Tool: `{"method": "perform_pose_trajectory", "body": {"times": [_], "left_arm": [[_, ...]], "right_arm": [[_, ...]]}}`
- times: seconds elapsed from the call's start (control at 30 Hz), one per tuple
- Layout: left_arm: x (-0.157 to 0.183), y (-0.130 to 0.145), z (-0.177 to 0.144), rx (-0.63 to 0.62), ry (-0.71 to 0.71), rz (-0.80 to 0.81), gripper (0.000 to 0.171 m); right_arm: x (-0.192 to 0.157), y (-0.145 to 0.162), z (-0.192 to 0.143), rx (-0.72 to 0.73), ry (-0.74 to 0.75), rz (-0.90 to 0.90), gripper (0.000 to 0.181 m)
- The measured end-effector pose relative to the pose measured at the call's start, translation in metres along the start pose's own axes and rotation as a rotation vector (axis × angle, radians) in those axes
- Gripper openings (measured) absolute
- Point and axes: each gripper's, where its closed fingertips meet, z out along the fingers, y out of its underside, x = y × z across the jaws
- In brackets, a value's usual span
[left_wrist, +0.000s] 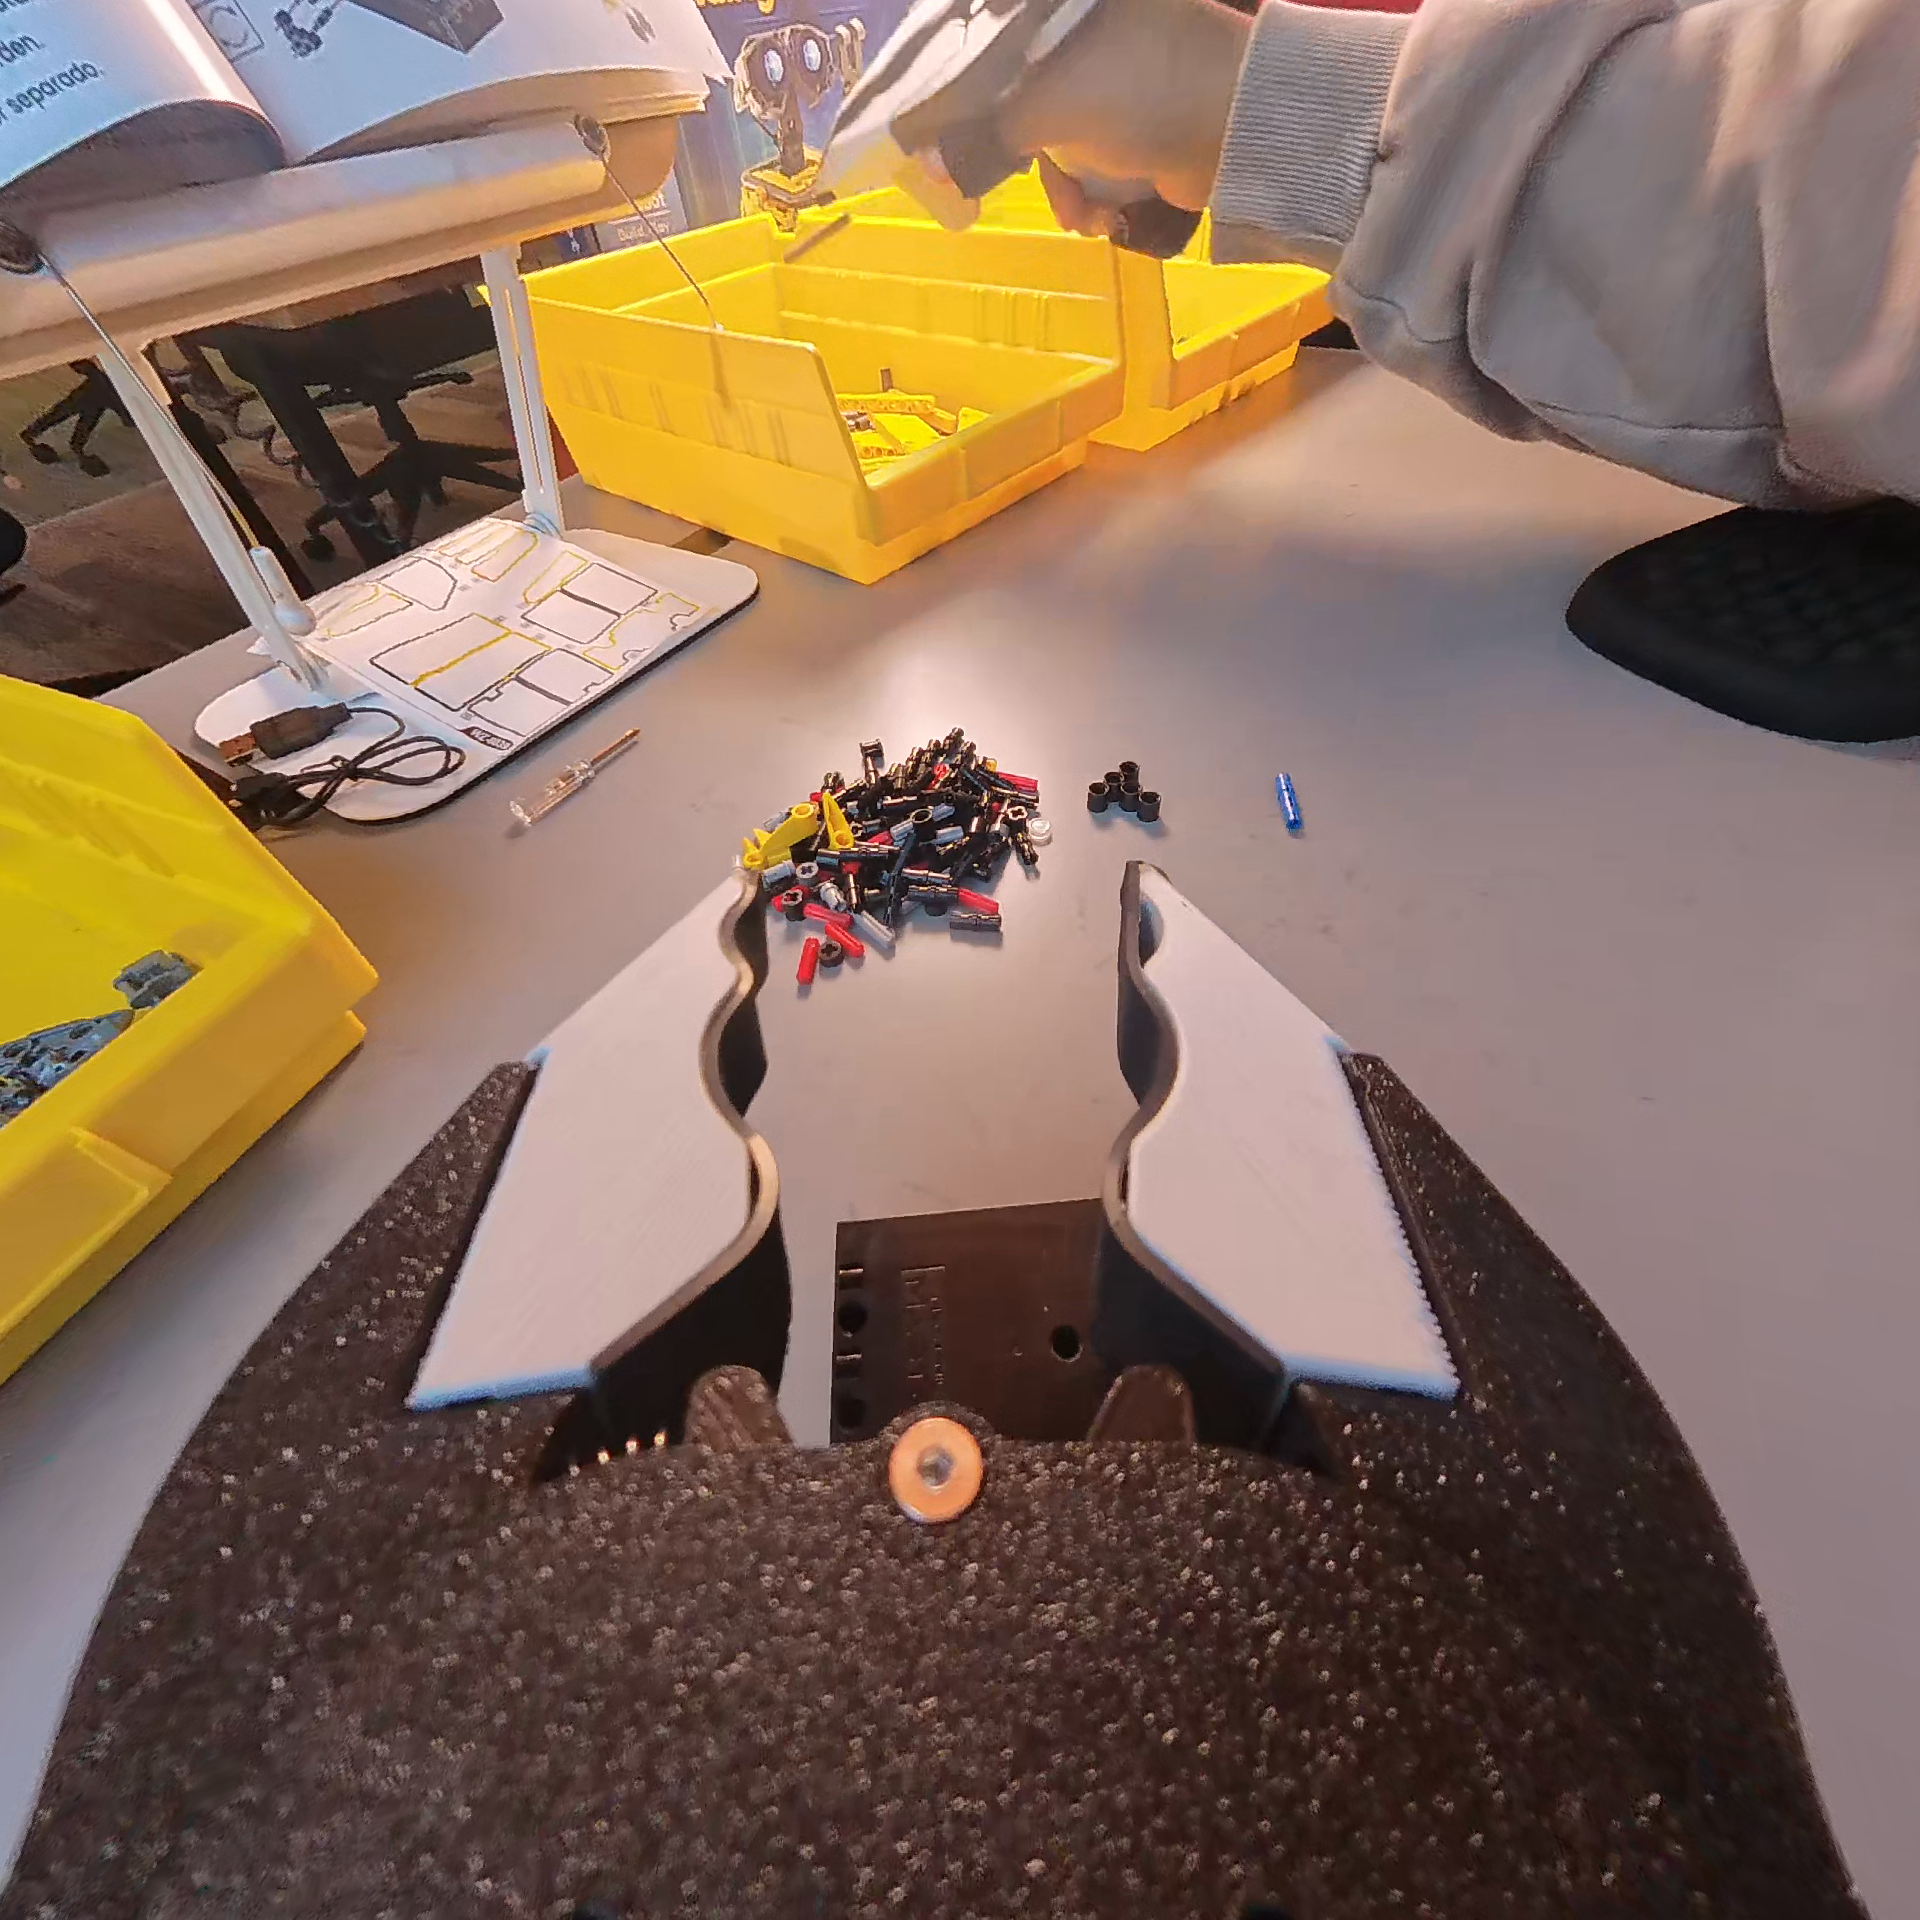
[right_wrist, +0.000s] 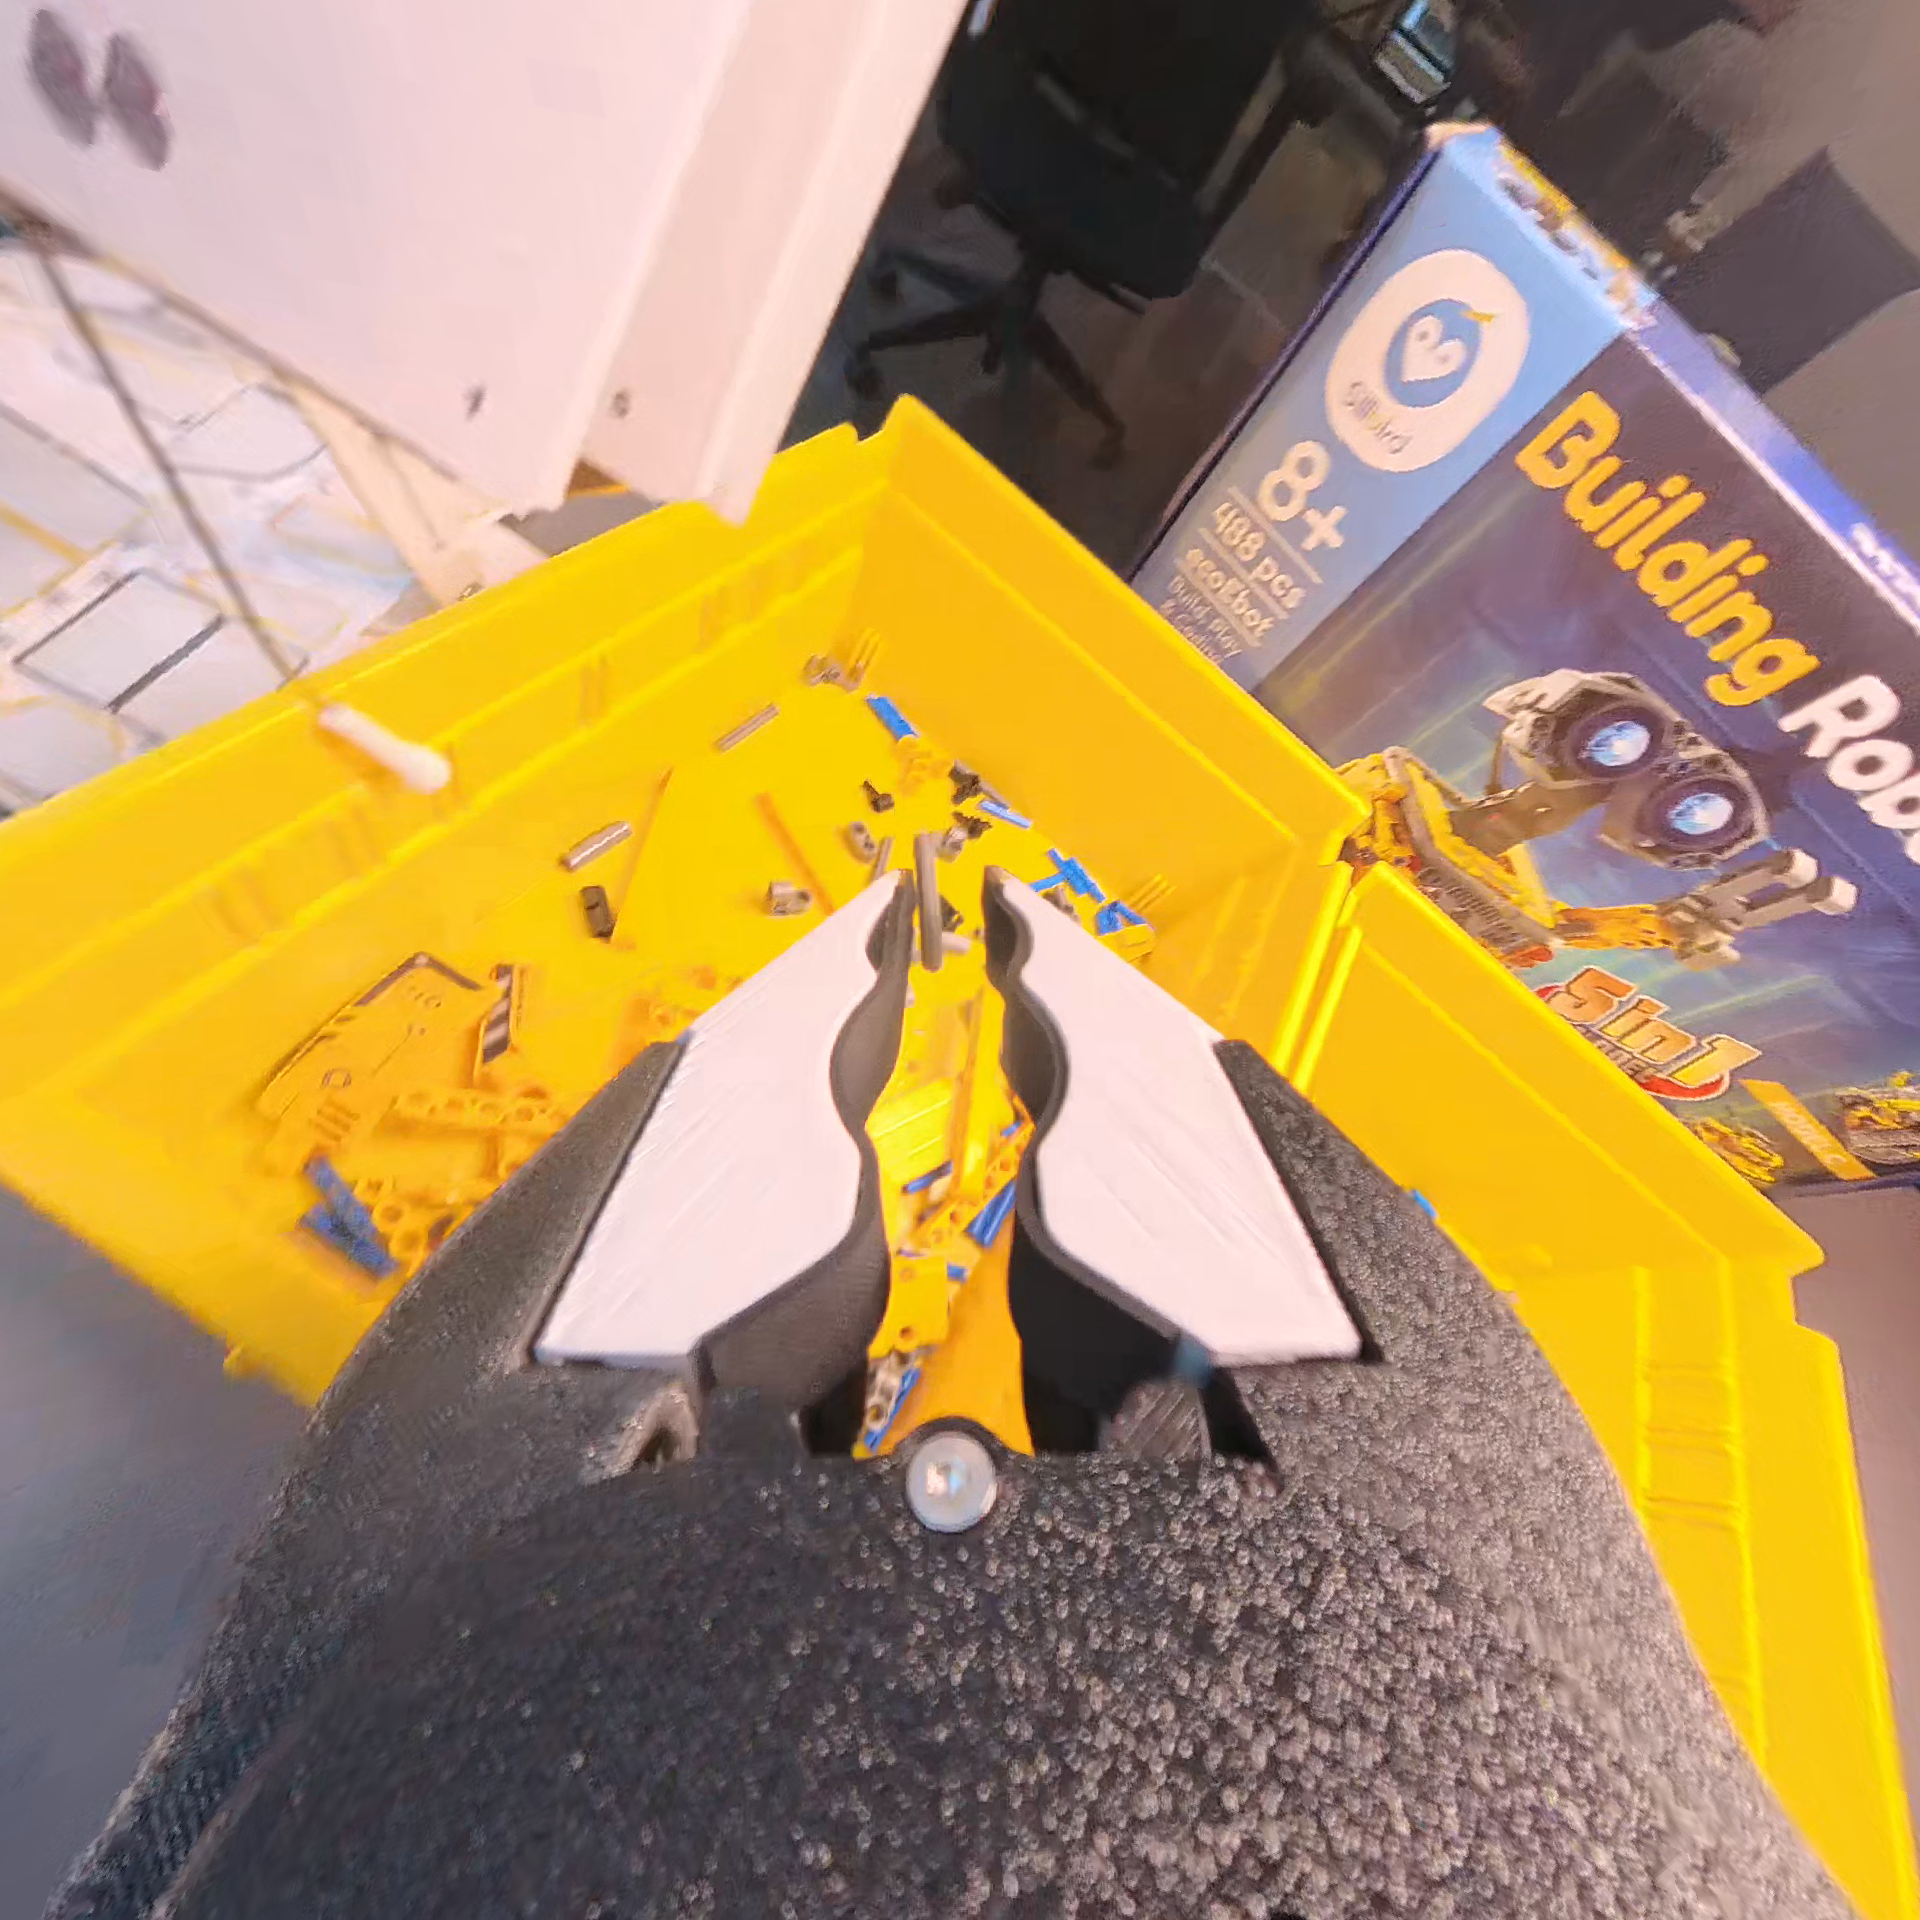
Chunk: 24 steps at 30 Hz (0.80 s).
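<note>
My left gripper (left_wrist: 940, 878) is open and empty, low over the grey table (left_wrist: 1351, 1039). Just beyond its fingertips lies a pile of small black, red, grey and yellow building pieces (left_wrist: 899, 836). A cluster of black connectors (left_wrist: 1124, 798) and a blue pin (left_wrist: 1288, 802) lie to the pile's right. My right gripper (right_wrist: 945, 883) is shut on a thin grey axle (right_wrist: 928, 914), held above a yellow bin (right_wrist: 1091, 665) with loose yellow, blue and grey parts. In the left wrist view a person's hand and sleeve (left_wrist: 1558, 229) hold that gripper (left_wrist: 831, 197) over the back bin (left_wrist: 727, 416), blurred.
A second yellow bin (left_wrist: 156, 1091) with grey parts sits at the left. A white book stand (left_wrist: 520, 613) holds an open booklet, with a black cable (left_wrist: 343, 758) and a clear-handled tool (left_wrist: 571, 777) nearby. A printed toy box (right_wrist: 1558, 675) stands behind the bins. A black pad (left_wrist: 1766, 623) lies at the right. Spacing between my two grippers at the tips: around 45 cm. My left tips are roughly 15 cm from the blue pin (left_wrist: 1288, 802).
</note>
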Motion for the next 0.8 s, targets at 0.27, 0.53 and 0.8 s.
{"method": "perform_pose_trajectory", "body": {"times": [0.27,0.53,0.8], "left_arm": [[0.002,0.002,0.002,-0.004,0.012,-0.001,0.067],[0.004,0.002,0.003,-0.009,0.015,0.012,0.067],[0.004,0.003,0.004,-0.015,0.013,0.019,0.067]], "right_arm": [[-0.048,-0.026,-0.031,0.2,-0.176,0.022,0.017],[-0.246,0.057,-0.162,0.037,-1.095,-0.348,0.017],[-0.314,0.1,-0.195,-0.046,-1.215,-0.5,0.017]]}}
